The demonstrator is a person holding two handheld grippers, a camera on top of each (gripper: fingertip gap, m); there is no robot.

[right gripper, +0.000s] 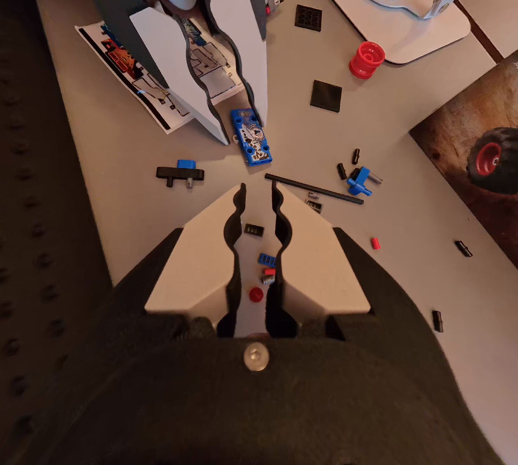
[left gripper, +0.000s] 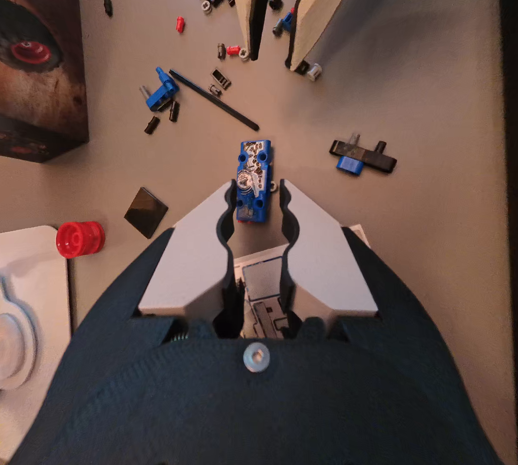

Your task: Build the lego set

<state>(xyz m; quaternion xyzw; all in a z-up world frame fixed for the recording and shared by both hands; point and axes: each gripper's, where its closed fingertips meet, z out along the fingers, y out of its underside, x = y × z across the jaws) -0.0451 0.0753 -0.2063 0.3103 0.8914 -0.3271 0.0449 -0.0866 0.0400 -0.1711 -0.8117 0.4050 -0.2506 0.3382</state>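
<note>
A blue panel piece with a printed sticker (left gripper: 253, 180) lies flat on the grey table. My left gripper (left gripper: 256, 185) is open and straddles its near half; its jaws stand apart from the piece's sides. It shows the same way in the right wrist view (right gripper: 250, 140). My right gripper (right gripper: 258, 187) is open and empty, a short way from the panel's far end, above small loose pieces. It appears in the left wrist view (left gripper: 273, 57) at the top. A long black axle (left gripper: 214, 99) and a black beam with a blue piece (left gripper: 363, 157) lie nearby.
A red wheel hub (left gripper: 80, 238), a black square tile (left gripper: 145, 211), a blue connector (left gripper: 162, 89) and several small pins lie scattered. The set's box (left gripper: 36, 58) stands at the left. An instruction sheet (right gripper: 145, 78) lies under my left gripper. A white stand base (right gripper: 392, 16) sits nearby. Some 7 cm of space lies between my two pairs of fingers. The long black axle (left gripper: 214, 99) sits 6 cm or so from the ends of my right fingers. Seen from the right wrist view (right gripper: 310, 189) as well.
</note>
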